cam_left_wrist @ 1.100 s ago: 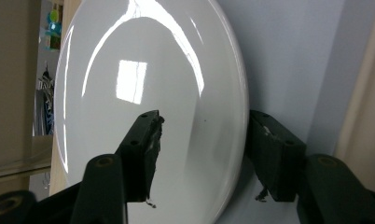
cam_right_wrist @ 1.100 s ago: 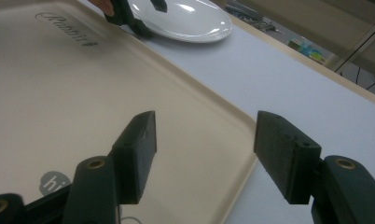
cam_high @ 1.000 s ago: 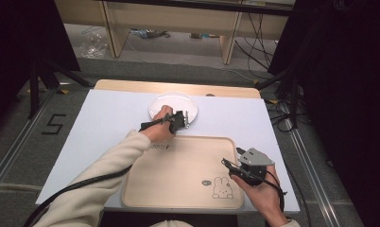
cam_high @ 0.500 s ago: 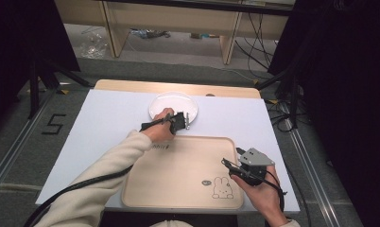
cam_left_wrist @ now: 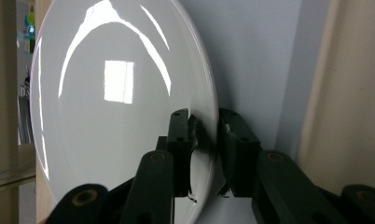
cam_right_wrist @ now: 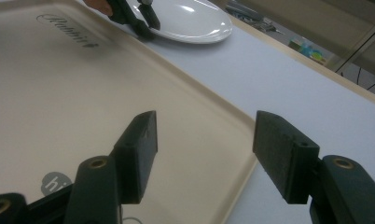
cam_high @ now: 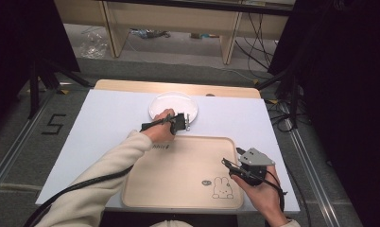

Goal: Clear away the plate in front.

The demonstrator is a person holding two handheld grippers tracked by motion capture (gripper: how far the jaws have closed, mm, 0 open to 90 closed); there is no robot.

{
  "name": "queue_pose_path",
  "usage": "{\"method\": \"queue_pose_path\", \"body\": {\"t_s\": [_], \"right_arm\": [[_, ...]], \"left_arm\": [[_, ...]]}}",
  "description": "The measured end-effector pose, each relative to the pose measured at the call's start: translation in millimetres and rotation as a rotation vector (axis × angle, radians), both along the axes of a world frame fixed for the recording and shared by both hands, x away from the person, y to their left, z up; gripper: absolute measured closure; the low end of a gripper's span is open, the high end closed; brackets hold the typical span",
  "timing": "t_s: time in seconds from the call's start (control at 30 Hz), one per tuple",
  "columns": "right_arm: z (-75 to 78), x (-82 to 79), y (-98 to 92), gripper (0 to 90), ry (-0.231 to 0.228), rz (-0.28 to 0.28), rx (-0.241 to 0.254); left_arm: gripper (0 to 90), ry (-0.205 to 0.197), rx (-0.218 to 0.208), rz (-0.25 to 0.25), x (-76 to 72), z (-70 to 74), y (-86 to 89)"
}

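1. Plate (cam_high: 171,104), white and glossy, lies on the pale blue table cover (cam_high: 98,127) at the far middle of the table, just beyond the far rim of the beige tray (cam_high: 178,175).
2. Your left gripper (cam_high: 185,122) straddles the plate's near rim. In the left gripper view the jaws have just been closing with the rim (cam_left_wrist: 209,135) between them, one pad above it and one below. They look clamped on it or all but; treat the hold as just made, not proven.
3. Your right gripper (cam_high: 230,165) hangs over the tray's near right corner by the rabbit print (cam_high: 222,188). Its jaws stand wide apart with nothing between them.
4. Handling, judged: the plate looks like glazed ceramic, so stiff, fairly heavy for an edge grip, slippery and breakable. Held by one rim, it will want to droop away from the pads.
5. Where to hold: keep the pads square and deep on the rim, not on the outermost lip. Lift low and slowly, and keep the plate close to level.
6. Surface: the cover is smooth and flat. The tray has a raised rim that the plate must clear.
7. Room: grey floor, cables (cam_high: 259,33) and pale wooden bench legs (cam_high: 228,40) beyond the table, dark curtains at both sides.
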State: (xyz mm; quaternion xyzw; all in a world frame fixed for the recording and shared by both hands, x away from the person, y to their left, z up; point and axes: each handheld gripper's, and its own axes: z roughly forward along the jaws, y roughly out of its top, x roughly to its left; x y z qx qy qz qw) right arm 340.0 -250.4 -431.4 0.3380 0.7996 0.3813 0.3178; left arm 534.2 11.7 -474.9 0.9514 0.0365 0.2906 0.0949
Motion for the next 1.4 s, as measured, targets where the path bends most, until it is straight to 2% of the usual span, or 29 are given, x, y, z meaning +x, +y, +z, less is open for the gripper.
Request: {"method": "queue_pose_path", "body": {"t_s": [0.17,0.33,0.63,0.77,1.2,1.23,1.27,1.3,1.4], "right_arm": [[0.0,0.0,-0.1,41.1,0.0,-0.002,0.002],[0.0,-0.1,0.0,41.3,0.001,0.001,0.003],[0.1,-0.4,0.0,41.6,0.002,0.001,0.006],[0.1,-0.2,0.1,41.8,0.002,0.002,0.007],[0.1,0.0,0.4,42.1,-0.001,0.005,0.006],[0.1,0.0,0.4,42.1,-0.001,0.005,0.006],[0.1,0.0,0.4,42.1,0.0,0.005,0.007],[0.0,-0.1,0.6,42.1,0.003,0.005,0.008],[0.0,0.0,0.7,42.1,0.002,0.005,0.008]], "left_arm": [[77.2,-0.013,0.005,-0.006,-0.1,-0.1,0.1],[78.3,-0.009,0.004,0.0,-1.2,0.2,-0.7],[79.9,-0.032,0.037,-0.017,-3.1,1.4,-2.7],[80.5,-0.031,0.028,-0.008,-4.3,3.2,-2.4],[85.8,-0.122,0.026,-0.006,-8.0,22.6,-5.7],[85.8,-0.124,0.005,0.004,-8.9,21.9,-5.8],[86.1,-0.134,0.029,-0.006,-8.6,24.4,-5.8],[86.3,-0.147,0.007,-0.005,-8.4,24.7,-5.8],[87.0,-0.154,-0.003,0.005,-9.2,26.5,-5.1]]}}
